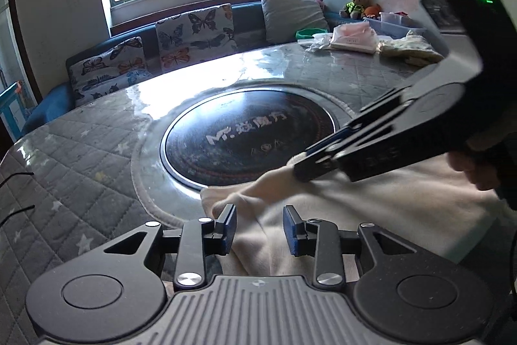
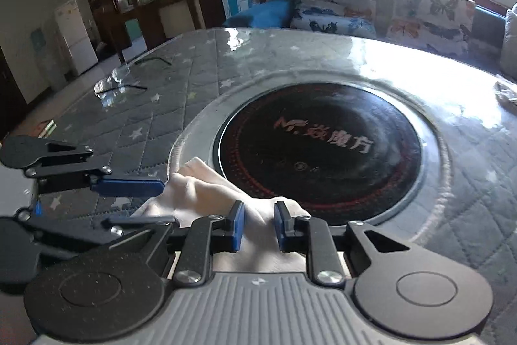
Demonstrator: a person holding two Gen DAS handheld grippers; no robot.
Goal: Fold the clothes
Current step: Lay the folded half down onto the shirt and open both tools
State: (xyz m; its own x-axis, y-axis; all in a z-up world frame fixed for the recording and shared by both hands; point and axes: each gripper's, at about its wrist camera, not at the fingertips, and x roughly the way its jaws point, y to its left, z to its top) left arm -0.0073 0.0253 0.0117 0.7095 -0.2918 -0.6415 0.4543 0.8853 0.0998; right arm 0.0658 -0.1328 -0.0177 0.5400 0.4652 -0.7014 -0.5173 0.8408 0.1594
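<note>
A cream cloth garment point(image 1: 371, 202) lies bunched on the near side of the quilted grey table; it also shows in the right wrist view point(image 2: 206, 193). My left gripper point(image 1: 259, 227) is open, its jaws standing over the cloth's left edge. It appears in the right wrist view point(image 2: 155, 202) at the left, open beside the cloth's corner. My right gripper point(image 2: 258, 227) is open with a raised fold of cloth between its fingers, not pinched. In the left wrist view it point(image 1: 300, 165) comes in from the right, its tips at a lifted ridge of cloth.
A round black cooktop point(image 1: 248, 134) is set in the table's middle, just beyond the cloth. Folded items and plastic boxes point(image 1: 371, 37) sit at the far right. Glasses point(image 2: 113, 83) lie at the far left. A blue sofa with butterfly cushions point(image 1: 194, 31) runs behind the table.
</note>
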